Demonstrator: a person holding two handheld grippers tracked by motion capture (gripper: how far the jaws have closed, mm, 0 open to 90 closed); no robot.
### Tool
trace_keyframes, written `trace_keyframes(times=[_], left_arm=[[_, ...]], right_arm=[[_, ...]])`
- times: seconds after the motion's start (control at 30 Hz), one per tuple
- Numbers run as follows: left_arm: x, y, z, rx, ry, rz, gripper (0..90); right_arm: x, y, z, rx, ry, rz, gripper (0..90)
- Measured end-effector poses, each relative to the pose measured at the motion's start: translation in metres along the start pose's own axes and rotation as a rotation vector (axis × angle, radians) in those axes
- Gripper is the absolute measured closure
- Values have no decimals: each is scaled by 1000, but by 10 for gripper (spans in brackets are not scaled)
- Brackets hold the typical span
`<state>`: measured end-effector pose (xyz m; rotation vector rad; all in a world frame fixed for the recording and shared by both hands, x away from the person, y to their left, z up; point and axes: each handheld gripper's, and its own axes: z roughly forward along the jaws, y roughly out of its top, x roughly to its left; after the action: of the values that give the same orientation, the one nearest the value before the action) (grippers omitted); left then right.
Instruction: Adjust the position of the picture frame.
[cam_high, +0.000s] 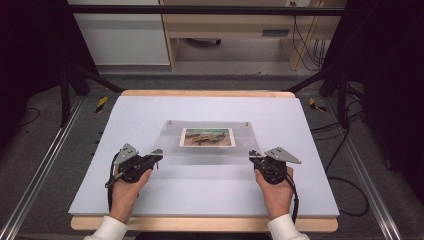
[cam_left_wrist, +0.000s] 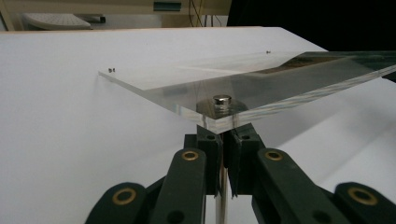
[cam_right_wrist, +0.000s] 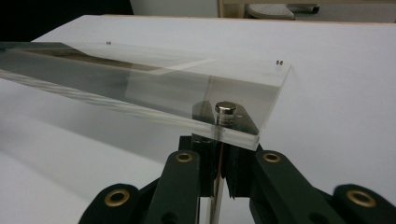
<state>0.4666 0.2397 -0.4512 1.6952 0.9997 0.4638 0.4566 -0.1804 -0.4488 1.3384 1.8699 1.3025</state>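
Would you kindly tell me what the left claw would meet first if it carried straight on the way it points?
The left claw already touches the clear acrylic sheet at its near corner, beneath a small metal stud; beyond that, probably the photo.

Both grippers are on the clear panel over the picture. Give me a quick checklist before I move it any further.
1. Left gripper shut on the clear acrylic panel at its near left corner: ok.
2. Right gripper shut on the near right corner: ok.
3. Small silver stud sits just past the left fingers; its twin sits by the right fingers: ok.
4. Near edge lifted off the white tabletop, far edge low: ok.
5. Landscape photo print centred under the panel: ok.
6. Whether the far corner pins remain seated: cannot tell.
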Motion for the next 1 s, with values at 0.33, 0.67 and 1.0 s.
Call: trace_keyframes(times=[0.33,0.67,1.0], left_arm=[[-4,-4,1,36,31,51,838],[-4,-8,2,46,41,39,841],[-4,-10,3,60,41,39,840]], right_arm=[[-1,-8,1,22,10,-12,842],[0,-12,3,39,11,-20,842],[-1,-13,5,44,14,-26,843]])
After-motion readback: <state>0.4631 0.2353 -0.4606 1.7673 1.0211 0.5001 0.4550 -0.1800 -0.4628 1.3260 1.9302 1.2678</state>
